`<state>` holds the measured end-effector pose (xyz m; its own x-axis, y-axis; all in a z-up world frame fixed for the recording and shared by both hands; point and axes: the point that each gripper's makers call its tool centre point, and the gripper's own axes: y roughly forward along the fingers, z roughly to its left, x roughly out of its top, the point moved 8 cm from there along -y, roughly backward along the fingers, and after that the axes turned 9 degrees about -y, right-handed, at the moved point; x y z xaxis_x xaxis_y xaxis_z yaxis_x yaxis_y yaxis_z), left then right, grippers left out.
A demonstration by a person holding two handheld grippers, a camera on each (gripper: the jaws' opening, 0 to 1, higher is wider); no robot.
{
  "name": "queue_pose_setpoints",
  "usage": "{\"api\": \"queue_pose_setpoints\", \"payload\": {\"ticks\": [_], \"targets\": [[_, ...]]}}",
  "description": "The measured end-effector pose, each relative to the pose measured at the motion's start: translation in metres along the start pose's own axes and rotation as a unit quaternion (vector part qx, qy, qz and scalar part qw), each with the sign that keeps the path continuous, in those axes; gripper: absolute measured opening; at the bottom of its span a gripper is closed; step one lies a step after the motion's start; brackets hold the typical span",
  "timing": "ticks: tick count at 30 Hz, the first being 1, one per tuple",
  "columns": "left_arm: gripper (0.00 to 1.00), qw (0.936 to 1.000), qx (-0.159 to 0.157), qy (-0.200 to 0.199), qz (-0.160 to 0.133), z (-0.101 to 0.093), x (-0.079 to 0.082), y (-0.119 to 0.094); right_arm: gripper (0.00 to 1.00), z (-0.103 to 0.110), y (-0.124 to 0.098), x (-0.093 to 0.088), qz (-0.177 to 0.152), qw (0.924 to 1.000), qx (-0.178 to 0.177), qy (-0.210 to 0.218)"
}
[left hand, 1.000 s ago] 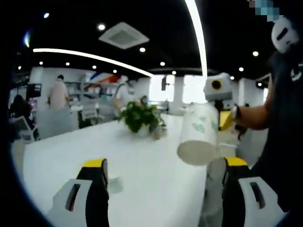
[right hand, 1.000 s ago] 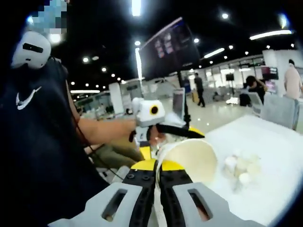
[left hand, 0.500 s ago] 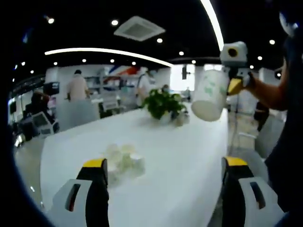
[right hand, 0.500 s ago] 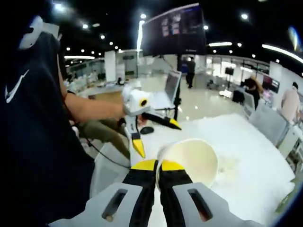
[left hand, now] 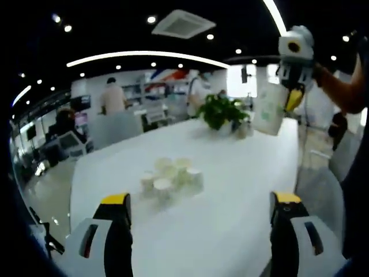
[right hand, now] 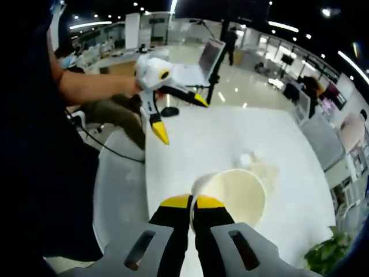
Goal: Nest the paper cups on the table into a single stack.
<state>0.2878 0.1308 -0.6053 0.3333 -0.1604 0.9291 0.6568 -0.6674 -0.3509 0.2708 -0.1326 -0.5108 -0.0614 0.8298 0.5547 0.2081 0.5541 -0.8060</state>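
Now your right gripper (right hand: 192, 203) has lifted high, pinching one paper cup (right hand: 233, 196) by its rim. Your left gripper (left hand: 199, 222) hangs wide open, empty. Remaining cups (left hand: 170, 177) cluster on the table (left hand: 242, 190); carry yours down onto one.

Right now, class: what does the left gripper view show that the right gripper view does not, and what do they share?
Left gripper view: the held cup's printed outside, a person behind. Right gripper view: that cup's hollow inside, a laptop, the right claw pinching its rim. Both: white table, loose cups, plant, open left claw.
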Motion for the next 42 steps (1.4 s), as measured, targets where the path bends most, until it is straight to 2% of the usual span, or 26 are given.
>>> {"api": "queue_pose_setpoints", "payload": {"ticks": [2,6,8,11,20,42], "targets": [[0.99,1.0,0.003,0.0,0.0,0.002,0.0,-0.002,0.0,-0.001,0.004,-0.001,0.02,0.9998,0.005,-0.003],[0.99,0.9999,0.015,0.002,0.006,0.005,-0.003,-0.004,0.0,-0.005,0.015,-0.005,0.084,0.9964,0.006,-0.012],[0.99,0.9999,0.015,-0.005,0.004,0.008,-0.005,-0.006,0.0,-0.007,0.019,-0.004,0.091,0.9957,0.006,-0.017],[0.99,0.9996,0.02,-0.004,-0.018,0.009,-0.002,-0.009,0.0,-0.007,0.021,-0.001,0.09,0.9958,0.009,-0.017],[0.99,0.9995,0.028,-0.009,-0.006,0.012,-0.006,-0.01,0.0,-0.008,0.029,0.001,0.1,0.9947,0.012,-0.022],[0.96,0.9985,0.039,-0.037,0.01,0.012,-0.018,-0.013,0.0,0.002,0.077,-0.021,0.117,0.9925,0.037,-0.006]]}}
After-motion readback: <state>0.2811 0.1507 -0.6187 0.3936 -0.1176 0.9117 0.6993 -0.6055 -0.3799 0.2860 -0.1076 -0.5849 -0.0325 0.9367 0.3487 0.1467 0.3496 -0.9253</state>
